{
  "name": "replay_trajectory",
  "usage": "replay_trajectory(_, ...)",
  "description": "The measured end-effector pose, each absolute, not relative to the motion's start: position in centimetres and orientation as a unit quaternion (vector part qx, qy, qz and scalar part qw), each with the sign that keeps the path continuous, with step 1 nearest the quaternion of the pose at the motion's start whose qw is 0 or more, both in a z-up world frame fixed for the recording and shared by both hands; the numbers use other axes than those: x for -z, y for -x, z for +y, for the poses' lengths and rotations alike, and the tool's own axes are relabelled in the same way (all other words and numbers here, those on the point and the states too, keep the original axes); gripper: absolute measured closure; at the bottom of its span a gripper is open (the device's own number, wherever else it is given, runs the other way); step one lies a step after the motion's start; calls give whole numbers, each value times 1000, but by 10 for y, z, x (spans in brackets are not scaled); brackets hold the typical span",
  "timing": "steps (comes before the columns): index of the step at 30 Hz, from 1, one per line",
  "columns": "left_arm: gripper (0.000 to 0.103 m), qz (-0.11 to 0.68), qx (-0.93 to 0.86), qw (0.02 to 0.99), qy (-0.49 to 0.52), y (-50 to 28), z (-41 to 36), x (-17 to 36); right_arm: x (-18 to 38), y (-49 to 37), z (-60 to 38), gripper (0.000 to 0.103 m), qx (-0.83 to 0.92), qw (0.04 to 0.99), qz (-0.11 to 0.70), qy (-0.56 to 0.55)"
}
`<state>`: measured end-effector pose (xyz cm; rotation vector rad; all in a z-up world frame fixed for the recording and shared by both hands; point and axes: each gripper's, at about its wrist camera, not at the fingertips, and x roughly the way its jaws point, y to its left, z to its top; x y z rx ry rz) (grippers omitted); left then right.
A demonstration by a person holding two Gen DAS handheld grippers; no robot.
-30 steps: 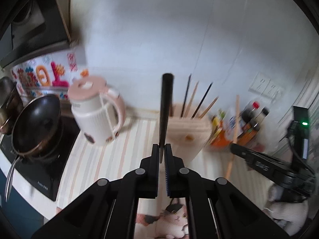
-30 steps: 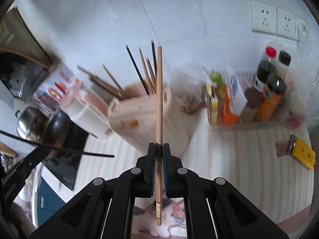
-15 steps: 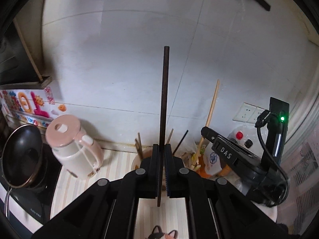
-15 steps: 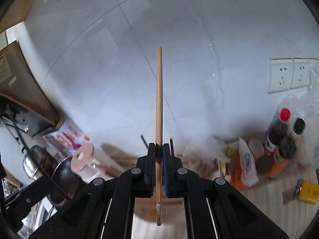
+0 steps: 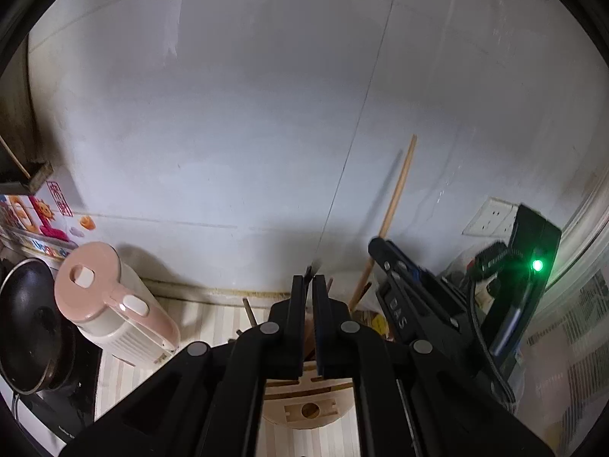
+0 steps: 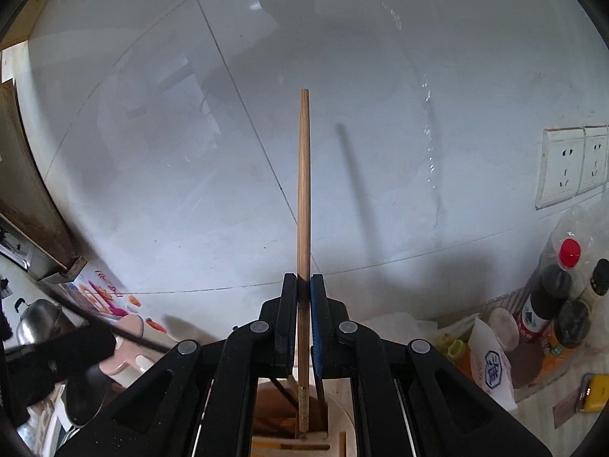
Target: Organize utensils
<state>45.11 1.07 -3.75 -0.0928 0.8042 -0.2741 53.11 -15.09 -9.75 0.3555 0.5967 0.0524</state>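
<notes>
The left gripper (image 5: 309, 278) is clenched. Only a short dark sliver is seen at its tips, where a long dark chopstick stood up between the jaws half a second ago. Whether that chopstick is still gripped, has slid down or has been dropped cannot be told. The right gripper (image 6: 303, 278) is clamped on the wooden chopstick (image 6: 303, 190), which is held upright as before, most of its length above the jaws. Its lower end now hangs just over the open slot of the wooden holder (image 6: 342, 430), where other sticks already stand. A second ago the holder was seen well ahead on the striped counter; it has since been brought directly beneath both grippers, and both views have been tipped up toward the tiled wall. From this it is judged that the approach is finished and the drop into the slot is due. The wooden chopstick should be lowered straight, since the sticks already inside could deflect it. The pink kettle (image 5: 102, 304) and the bottles (image 6: 552, 297) are left well aside.
</notes>
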Motion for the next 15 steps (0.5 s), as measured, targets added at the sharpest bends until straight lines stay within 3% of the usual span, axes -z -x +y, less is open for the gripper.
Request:
replay_trajectory(9,101,414,132,899,61,-447,20,54,126,-531,-145,95,-50,940,307,-144)
replay_trajectory(12,96,403,115,906,59,-441,28,49,120,-521,-154,80,-49,940,302,-151)
replay_trajectory(13,94,399,105,909,57,-439,31,47,116,-516,-157,69,-48,941,296,-153)
replay_trajectory(14,84,399,87,911,55,-436,35,47,114,-513,-157,59,-48,942,294,-155)
replay_trajectory(15,73,399,72,912,54,-435,38,47,111,-509,-160,56,-48,942,294,-157)
